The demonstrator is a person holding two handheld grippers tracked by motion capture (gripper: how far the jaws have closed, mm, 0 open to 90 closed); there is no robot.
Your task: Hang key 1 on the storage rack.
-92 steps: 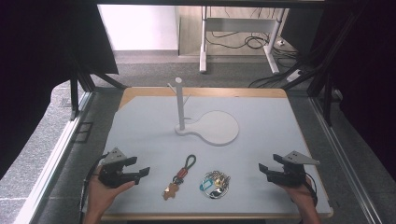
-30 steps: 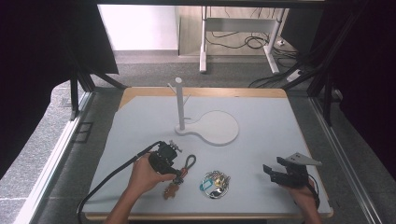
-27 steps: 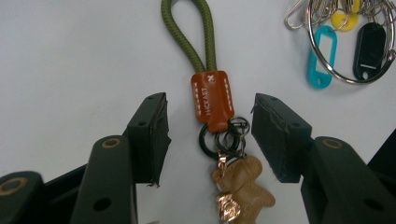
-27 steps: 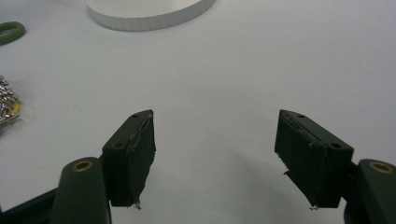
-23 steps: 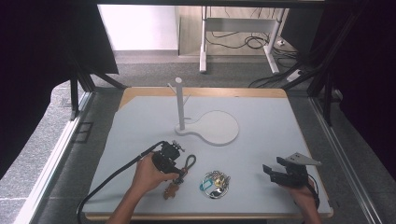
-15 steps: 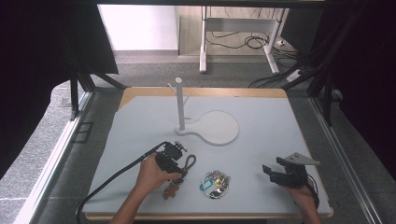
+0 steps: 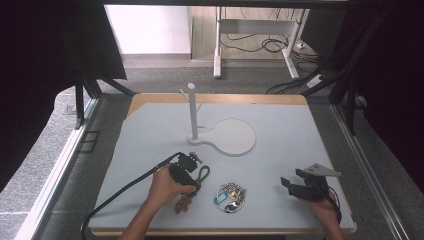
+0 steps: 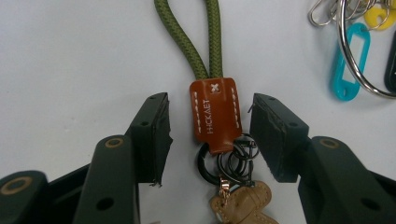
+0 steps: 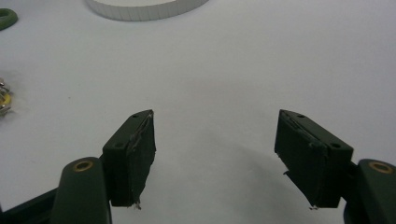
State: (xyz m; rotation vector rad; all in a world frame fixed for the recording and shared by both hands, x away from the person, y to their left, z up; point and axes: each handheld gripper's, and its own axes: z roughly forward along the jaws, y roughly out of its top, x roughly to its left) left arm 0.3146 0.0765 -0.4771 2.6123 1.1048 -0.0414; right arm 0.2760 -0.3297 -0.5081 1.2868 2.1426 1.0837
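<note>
A keychain with an olive cord loop (image 8: 194,37), a brown leather tab (image 8: 215,114) and dark rings lies flat on the white table. My left gripper (image 8: 208,135) points down over it. The jaws stand on either side of the tab with a gap on each side, so it is open. In the high view the left gripper (image 7: 187,175) covers the keychain's middle; the cord (image 7: 203,173) shows to its right and a tan charm (image 7: 181,205) below the hand. My right gripper (image 7: 292,186) rests open at the front right, with bare table between its jaws (image 9: 215,158).
A bunch of keys on a ring with a teal tag (image 7: 230,196) lies just right of the keychain, and its teal tag (image 8: 345,65) shows by the left jaw. A white post stand (image 7: 191,107) on a round base (image 7: 232,136) stands mid-table. The left gripper's cable (image 7: 125,187) trails off the front left.
The left hand has come from the front left corner to the keychain and has settled over it with the jaws around the leather tab. The right gripper has not moved.
</note>
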